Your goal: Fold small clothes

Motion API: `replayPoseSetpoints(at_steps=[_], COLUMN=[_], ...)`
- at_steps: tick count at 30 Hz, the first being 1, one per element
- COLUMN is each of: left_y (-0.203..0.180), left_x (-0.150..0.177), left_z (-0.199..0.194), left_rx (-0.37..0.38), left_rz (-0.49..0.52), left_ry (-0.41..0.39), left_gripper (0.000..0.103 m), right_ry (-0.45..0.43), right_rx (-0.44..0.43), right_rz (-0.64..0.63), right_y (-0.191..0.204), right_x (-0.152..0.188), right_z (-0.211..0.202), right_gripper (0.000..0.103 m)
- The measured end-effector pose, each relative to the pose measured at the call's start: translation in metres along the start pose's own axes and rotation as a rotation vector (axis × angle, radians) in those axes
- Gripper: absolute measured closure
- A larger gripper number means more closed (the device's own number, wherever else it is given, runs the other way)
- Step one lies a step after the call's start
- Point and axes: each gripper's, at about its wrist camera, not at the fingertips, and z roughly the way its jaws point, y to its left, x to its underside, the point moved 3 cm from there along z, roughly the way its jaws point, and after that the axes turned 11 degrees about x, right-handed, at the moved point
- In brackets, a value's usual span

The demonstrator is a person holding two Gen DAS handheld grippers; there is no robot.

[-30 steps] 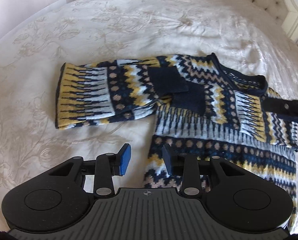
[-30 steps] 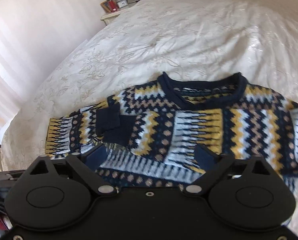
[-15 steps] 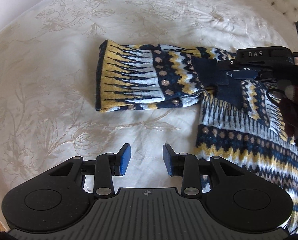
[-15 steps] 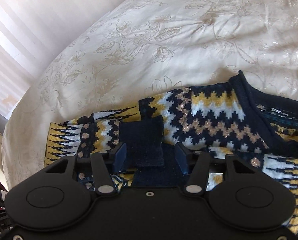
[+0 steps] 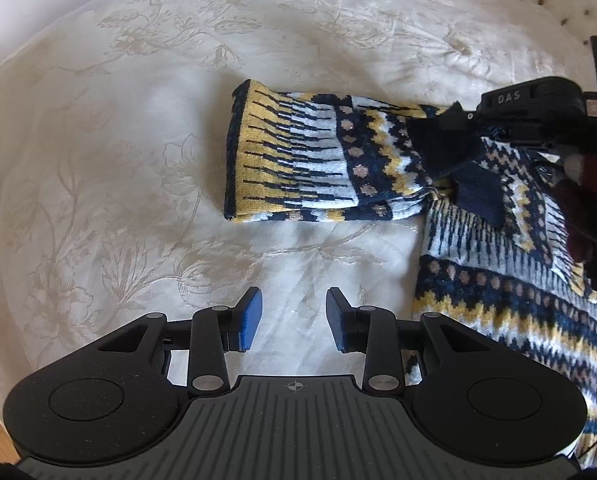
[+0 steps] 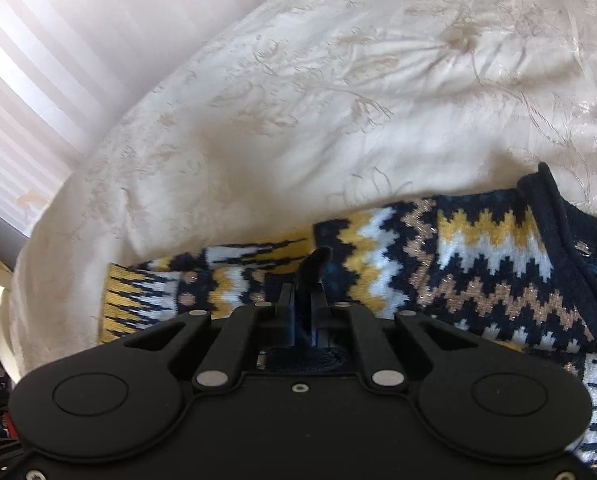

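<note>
Navy cuff (image 6: 314,268) is pinched in the right gripper (image 6: 304,312), its jaws just closed; lift it gently toward three o'clock across the sweater (image 6: 478,256), while the left gripper (image 5: 294,320) hangs part-open and empty.

Patterned knit sweater (image 5: 478,248) lies flat on bed (sleeve folded)

Bare bedspread (image 5: 138,200) lies open left of the sweater (image 5: 298,168).

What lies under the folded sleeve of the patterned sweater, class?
The sleeve rests directly on the cream bedspread, which shows all around it. What the sleeve itself covers cannot be seen. At its inner end, the right tool is shut on the navy cuff.
</note>
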Motion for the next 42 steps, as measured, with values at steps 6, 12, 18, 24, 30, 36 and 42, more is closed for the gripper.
replayPoseSetpoints(at_steps=[6,12,18,24,30,36,42], left_y=[-0.025,-0.063,-0.097,-0.119,-0.127,-0.132,-0.132], left_x=[-0.002,0.002,0.014,0.024,0.027,0.022,0.013], left_z=[-0.001,0.0,0.001,0.0,-0.002,-0.002,0.005], left_rx=[0.031,0.073,0.106,0.108,0.097,0.088,0.088], left_rz=[0.052,0.118,0.18,0.237,0.259,0.286,0.28], left_ry=[-0.012,-0.02,-0.012,-0.008,-0.005,-0.013,-0.014], left_gripper=[0.069,0.069,0.069,0.069,0.069,0.069,0.069], right_ry=[-0.123,-0.205,-0.238,-0.231,-0.216,-0.178,-0.233], right_rx=[-0.051,0.051,0.228,0.341,0.381,0.397,0.243], right_rz=[-0.013,0.088,0.234,0.377,0.437,0.464,0.486], right_y=[-0.005,-0.071,-0.154,-0.215,-0.237,-0.25,-0.222], right_x=[-0.008,-0.001,0.03,0.073,0.099,0.114,0.08], right_z=[-0.083,-0.171,-0.231,-0.255,-0.259,-0.248,-0.261], right_gripper=[0.09,0.09,0.09,0.09,0.09,0.09,0.09])
